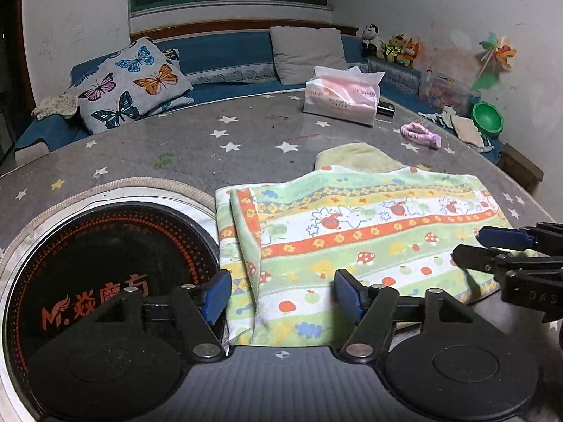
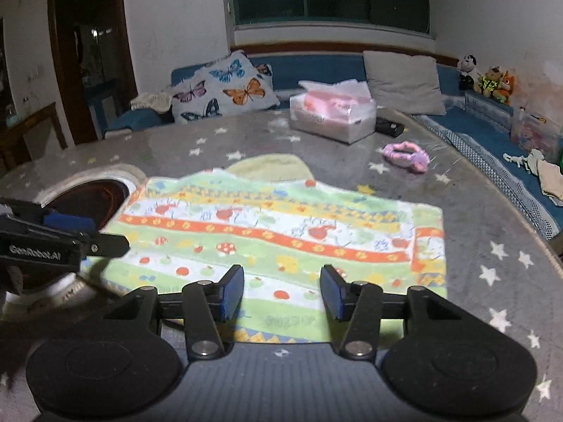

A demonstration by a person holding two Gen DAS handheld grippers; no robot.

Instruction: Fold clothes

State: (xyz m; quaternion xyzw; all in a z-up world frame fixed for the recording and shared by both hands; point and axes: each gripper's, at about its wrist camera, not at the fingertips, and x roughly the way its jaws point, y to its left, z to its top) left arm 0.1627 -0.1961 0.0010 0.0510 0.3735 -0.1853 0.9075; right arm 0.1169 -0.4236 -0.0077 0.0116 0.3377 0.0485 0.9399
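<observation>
A striped green, orange and white towel point(image 1: 352, 232) with mushrooms and apples lies folded on the grey star-print table point(image 1: 176, 147); its left edge is doubled over. It also shows in the right wrist view point(image 2: 274, 239). A pale yellow cloth point(image 1: 355, 156) peeks out behind it. My left gripper point(image 1: 281, 293) is open over the towel's near left part, empty. My right gripper point(image 2: 281, 292) is open over the towel's near edge, empty. The right gripper shows at the right of the left wrist view point(image 1: 492, 246), and the left gripper at the left of the right wrist view point(image 2: 91, 235).
A round black induction cooker point(image 1: 105, 281) is set in the table left of the towel. A tissue pack point(image 1: 341, 96), a pink headband point(image 1: 420, 133) and a small black object point(image 2: 388, 127) lie at the far side. A blue sofa point(image 1: 225, 52) with pillows curves behind.
</observation>
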